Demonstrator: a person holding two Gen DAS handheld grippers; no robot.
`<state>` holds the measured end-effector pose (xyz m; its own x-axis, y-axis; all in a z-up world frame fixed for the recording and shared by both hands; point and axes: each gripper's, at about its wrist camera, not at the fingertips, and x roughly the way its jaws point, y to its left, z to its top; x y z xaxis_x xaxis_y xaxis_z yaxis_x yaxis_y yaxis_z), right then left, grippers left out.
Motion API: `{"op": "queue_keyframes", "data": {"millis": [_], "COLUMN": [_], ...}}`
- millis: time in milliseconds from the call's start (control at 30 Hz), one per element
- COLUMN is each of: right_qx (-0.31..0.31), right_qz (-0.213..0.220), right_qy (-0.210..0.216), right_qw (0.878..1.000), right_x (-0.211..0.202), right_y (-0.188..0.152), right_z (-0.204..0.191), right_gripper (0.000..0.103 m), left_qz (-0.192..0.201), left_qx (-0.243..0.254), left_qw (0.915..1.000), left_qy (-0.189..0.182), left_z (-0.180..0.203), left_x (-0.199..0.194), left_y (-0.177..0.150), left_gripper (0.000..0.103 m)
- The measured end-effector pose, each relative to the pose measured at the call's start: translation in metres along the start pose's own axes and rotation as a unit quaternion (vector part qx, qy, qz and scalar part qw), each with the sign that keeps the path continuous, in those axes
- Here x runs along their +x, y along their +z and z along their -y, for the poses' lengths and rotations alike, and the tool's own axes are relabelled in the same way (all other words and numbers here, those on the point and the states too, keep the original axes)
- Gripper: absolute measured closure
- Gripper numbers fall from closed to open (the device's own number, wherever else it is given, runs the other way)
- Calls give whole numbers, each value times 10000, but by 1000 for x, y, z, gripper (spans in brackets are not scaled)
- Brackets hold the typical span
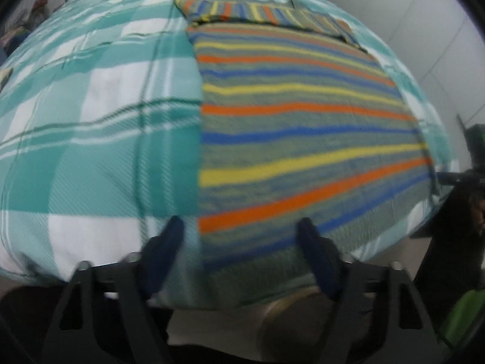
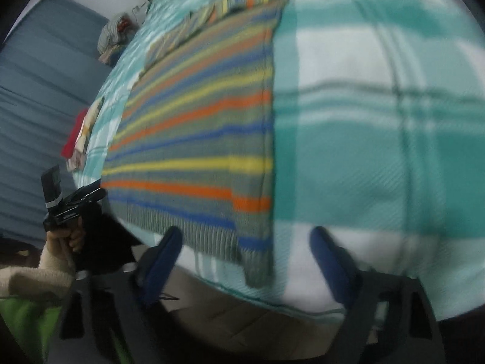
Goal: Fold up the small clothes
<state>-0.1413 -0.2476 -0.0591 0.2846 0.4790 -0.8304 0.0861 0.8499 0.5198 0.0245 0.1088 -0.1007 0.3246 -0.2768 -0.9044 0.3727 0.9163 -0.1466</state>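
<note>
- Left gripper (image 1: 241, 227) hangs with its two dark blue padded fingers (image 1: 168, 242) spread wide and nothing between them, poised over the near left corner of the striped knitted sweater (image 1: 303, 127) — one finger over the sheet, the other over the ribbed hem.
- Right gripper (image 2: 247, 236) is likewise spread, gripping nothing; its blue fingertips (image 2: 329, 251) straddle the sweater's near right corner, and whether they touch the cloth cannot be told through the blur.
- That grey-green sweater with orange, yellow and blue stripes lies flat on the bed, hem toward the cameras, its side edges running straight away from them.
- At its far end a sleeve (image 1: 242, 10) is folded across the top, its stripes running crosswise to those of the body.
- Under it spreads a teal-and-white checked bedsheet (image 1: 91, 106), smooth but for a few slight creases.
- In the right wrist view the left gripper shows again at the bed's near left corner — a hand in a cream fleecy cuff (image 2: 65, 238) grasps its handle.
- Beyond, a small heap of crumpled clothes (image 2: 113, 38) sits at the far left of the bed, beside a grey-blue ribbed surface (image 2: 39, 85).
</note>
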Motion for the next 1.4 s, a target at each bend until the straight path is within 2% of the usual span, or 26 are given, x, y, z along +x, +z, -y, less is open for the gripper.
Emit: {"op": "queue_keyframes", "data": {"millis": [33, 67, 100, 133, 200, 233, 333, 433, 533, 700, 800, 967, 1033, 1067, 1100, 1167, 1200, 1233, 1267, 1300, 1333, 1400], "right_qx": [2, -29, -104, -136, 11, 74, 278, 331, 215, 100, 187, 616, 850, 1013, 1141, 1564, 1843, 2164, 2276, 2295, 2171, 1638], "right_qz": [-99, -141, -211, -294, -337, -293, 84, 604, 1026, 1640, 1803, 1599, 1477, 1466, 1493, 1622, 1778, 2055, 2223, 2366, 2474, 2489], "right_qy": [17, -4, -69, -100, 69, 159, 564, 1009, 1146, 1055, 908, 830, 947, 1003, 1083, 1531, 1649, 1826, 1878, 1828, 1718, 1359], "right_qw": [9999, 9999, 9997, 9994, 9994, 9994, 9980, 9925, 9879, 9807, 9792, 9817, 9808, 9789, 9762, 9622, 9525, 9368, 9292, 9262, 9285, 9449], "right_x": [10, 15, 22, 27, 26, 21, -1, -23, -38, -45, -31, 2, 15, 21, 25, 38, 40, 39, 36, 30, 21, 2], "right_y": [-3, -4, -6, -7, -6, -5, 6, 39, 82, 182, 244, 314, 333, 342, 348, 368, 374, 375, 375, 373, 371, 369], "right_z": [-1, -2, -4, -4, -1, 1, 1, -7, -13, -9, 3, 40, 55, 63, 70, 91, 102, 114, 118, 119, 116, 103], "right_gripper": [39, 57, 77, 97, 97, 97, 97, 97, 97, 97, 97, 97, 97, 97, 96, 88, 87, 85, 81, 81, 81, 81], "left_qz": [-47, -143, -261, -340, -336, -240, 64, 411, 782, 1158, 1088, 780, 717, 771, 894, 1162, 1284, 1431, 1503, 1551, 1567, 1549], "left_qx": [-4, -13, -51, -150, -451, -692, -1147, -1327, -1283, -1395, -1614, -1748, -1862, -1956, -2163, -2708, -2890, -3105, -3170, -3107, -2929, -2387], "left_qw": [10000, 9999, 9996, 9990, 9969, 9940, 9839, 9771, 9755, 9722, 9703, 9724, 9710, 9695, 9656, 9503, 9431, 9327, 9280, 9286, 9353, 9537], "left_qy": [12, -32, -130, -254, -544, -814, -1366, -1611, -1609, -1478, -1435, -1331, -1314, -1258, -1135, -1007, -1032, -1146, -1254, -1306, -1221, -970], "left_z": [1, 3, 3, 0, -9, -19, -41, -60, -70, -88, -100, -111, -117, -121, -131, -152, -159, -169, -174, -178, -177, -165], "left_x": [1, 3, 4, 4, -4, -12, -30, -40, -38, -3, 31, 80, 95, 99, 105, 105, 103, 97, 91, 84, 75, 59], "left_y": [-1, -2, -4, -6, -4, 0, 21, 66, 116, 215, 261, 309, 325, 334, 346, 354, 354, 350, 346, 340, 333, 318], "left_gripper": [43, 65, 97, 97, 98, 98, 98, 98, 98, 98, 98, 97, 93, 86, 67, 45, 45, 45, 45, 45, 45, 45]}}
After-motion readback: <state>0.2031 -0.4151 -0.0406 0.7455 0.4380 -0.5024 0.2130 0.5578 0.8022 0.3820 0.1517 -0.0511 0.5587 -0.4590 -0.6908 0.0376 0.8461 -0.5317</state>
